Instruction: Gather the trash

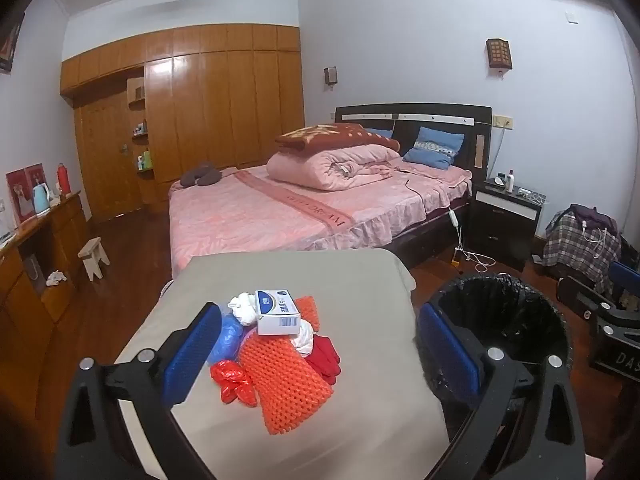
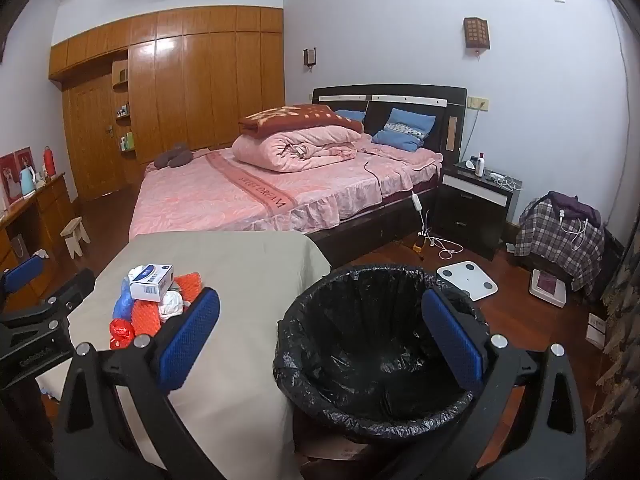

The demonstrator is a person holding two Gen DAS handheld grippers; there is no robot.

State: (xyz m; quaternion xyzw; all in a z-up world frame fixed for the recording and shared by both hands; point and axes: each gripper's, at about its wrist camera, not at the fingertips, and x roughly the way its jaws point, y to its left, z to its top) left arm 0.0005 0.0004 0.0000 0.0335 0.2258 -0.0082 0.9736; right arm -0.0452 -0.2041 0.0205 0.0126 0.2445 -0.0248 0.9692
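A heap of trash lies on a beige-covered table (image 1: 360, 380): a white and blue box (image 1: 277, 312), orange foam netting (image 1: 284, 376), a red plastic bag (image 1: 234, 382), red cloth (image 1: 326, 356), a blue bag (image 1: 228, 336) and white wads (image 1: 244, 308). My left gripper (image 1: 320, 356) hangs open above the table's near side, the heap between its blue pads, nothing touched. A bin lined with a black bag (image 2: 380, 352) stands to the right of the table. My right gripper (image 2: 320, 344) is open over the bin's near rim. The box (image 2: 152, 282) and netting (image 2: 146, 318) also show there.
A bed with pink covers (image 1: 280, 212) stands behind the table. A dark nightstand (image 2: 472, 208), cables and a white scale (image 2: 466, 276) are on the wooden floor to the right. A wooden cabinet (image 1: 36, 264) and small stool (image 1: 94, 256) are at the left.
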